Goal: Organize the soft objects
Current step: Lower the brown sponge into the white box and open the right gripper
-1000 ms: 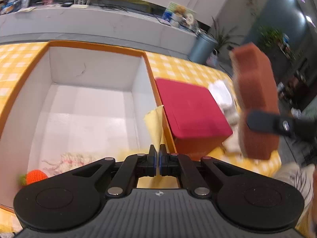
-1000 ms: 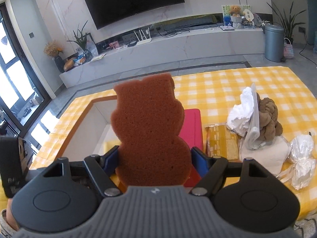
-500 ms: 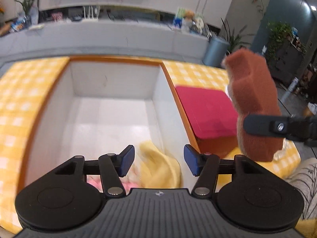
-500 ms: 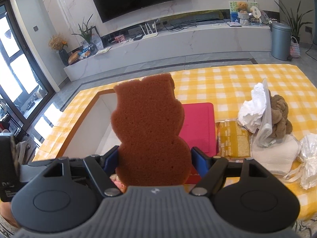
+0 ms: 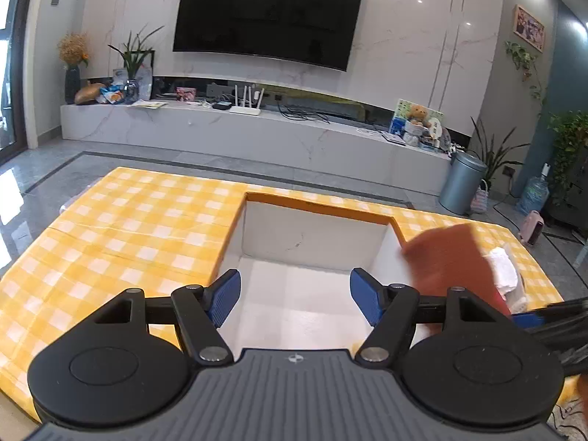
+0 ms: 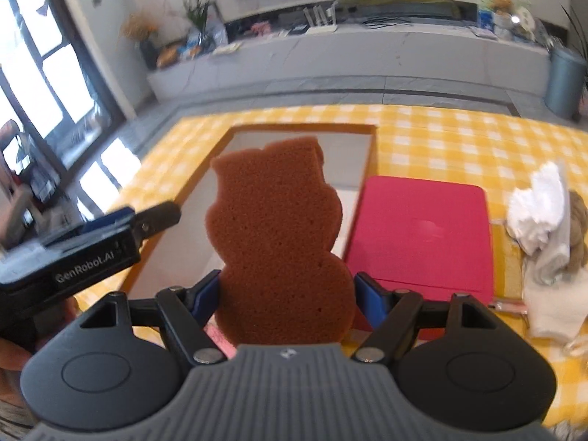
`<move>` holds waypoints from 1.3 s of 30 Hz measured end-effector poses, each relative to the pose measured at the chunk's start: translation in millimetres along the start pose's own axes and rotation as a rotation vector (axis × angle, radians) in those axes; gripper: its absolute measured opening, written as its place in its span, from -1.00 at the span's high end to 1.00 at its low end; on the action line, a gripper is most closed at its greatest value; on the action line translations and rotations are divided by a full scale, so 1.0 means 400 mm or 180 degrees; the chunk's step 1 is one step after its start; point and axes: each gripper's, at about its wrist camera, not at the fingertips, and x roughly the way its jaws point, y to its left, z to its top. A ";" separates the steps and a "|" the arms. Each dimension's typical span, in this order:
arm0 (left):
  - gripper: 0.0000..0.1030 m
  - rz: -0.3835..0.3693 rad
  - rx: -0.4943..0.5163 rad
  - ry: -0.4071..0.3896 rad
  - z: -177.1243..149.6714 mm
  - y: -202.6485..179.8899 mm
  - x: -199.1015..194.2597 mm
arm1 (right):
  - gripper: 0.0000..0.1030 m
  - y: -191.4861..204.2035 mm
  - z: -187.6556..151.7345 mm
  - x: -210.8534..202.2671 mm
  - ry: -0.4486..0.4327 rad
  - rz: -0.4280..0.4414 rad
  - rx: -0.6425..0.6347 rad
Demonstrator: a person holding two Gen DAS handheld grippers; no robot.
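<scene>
The right tool (image 6: 284, 294) grips a brown bear-shaped sponge (image 6: 275, 242) upright between its blue pads, above the near edge of the white box (image 6: 352, 161) sunk in the yellow-checked desk (image 6: 441, 128). The left tool (image 5: 296, 296) is opening, jaws wide with nothing between them, pointing over the same box (image 5: 312, 228). A red lid (image 6: 422, 235) lies right of the box, and beside it a heap of white cloth (image 6: 540, 202) and a brown knitted thing (image 6: 578, 220)

Black left gripper (image 5: 295, 296) with blue ribbed pads (image 5: 223, 296), silver screws, grey ridged body
</scene>
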 end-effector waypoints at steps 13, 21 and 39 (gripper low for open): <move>-0.55 -0.0045 0.0088 0.0019 -0.002 0.008 0.012 | -0.46 0.098 -0.010 0.111 0.0189 -0.0593 -0.0644; -0.56 0.0010 -0.0108 -0.0035 0.004 0.036 -0.005 | -0.45 0.136 0.028 0.139 0.0059 -0.0601 -0.0847; -0.55 0.0716 -0.0475 0.0081 0.003 0.172 0.028 | -0.44 0.212 0.062 0.437 0.0648 -0.0207 -0.2685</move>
